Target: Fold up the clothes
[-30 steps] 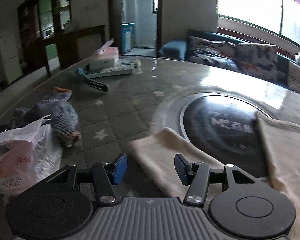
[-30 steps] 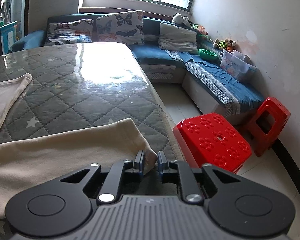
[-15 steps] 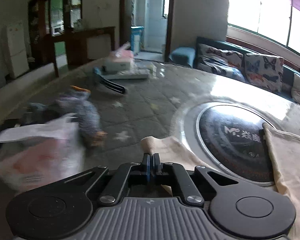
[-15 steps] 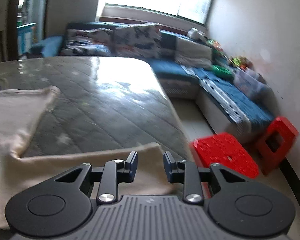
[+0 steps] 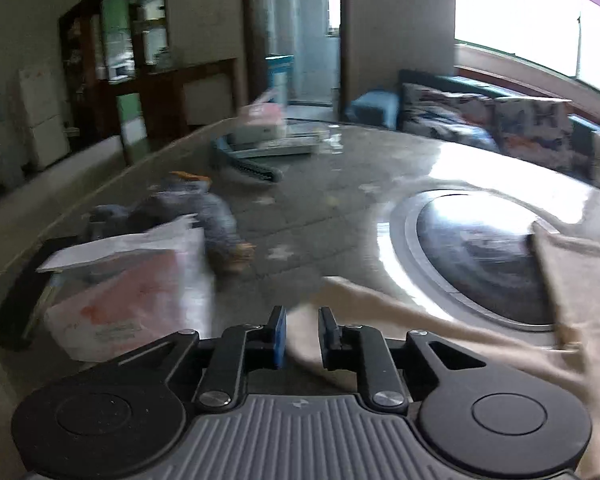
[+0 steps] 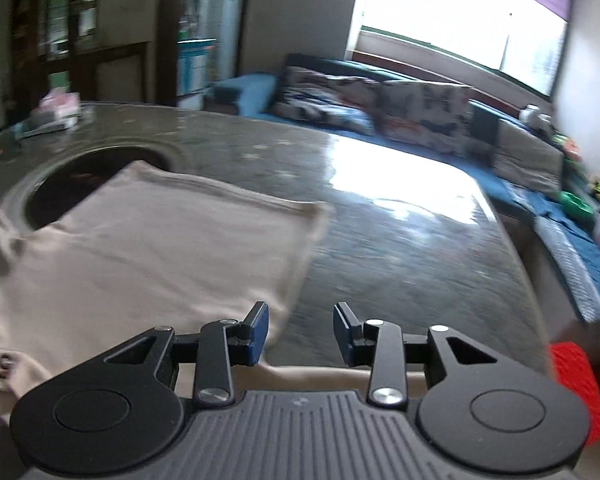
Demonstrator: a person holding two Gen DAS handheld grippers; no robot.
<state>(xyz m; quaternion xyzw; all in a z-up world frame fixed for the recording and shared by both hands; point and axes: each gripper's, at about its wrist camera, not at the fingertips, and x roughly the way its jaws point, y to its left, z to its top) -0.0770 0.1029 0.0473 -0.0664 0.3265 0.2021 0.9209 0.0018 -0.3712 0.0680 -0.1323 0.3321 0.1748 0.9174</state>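
Motion-blurred beige garment, grip unclear

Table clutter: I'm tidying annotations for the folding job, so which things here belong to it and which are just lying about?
Belongs to the job:
beige cloth garment
left gripper
right gripper

Just lying about:
white and pink plastic bag
grey-blue knitted item
pink tissue box
dark comb
round black hob
red plastic stool

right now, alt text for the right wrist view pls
The open right tool hovers over the near edge of a folded beige garment on a glossy quilted table. A blue sofa sits under a bright window behind; a red stool shows at lower right.
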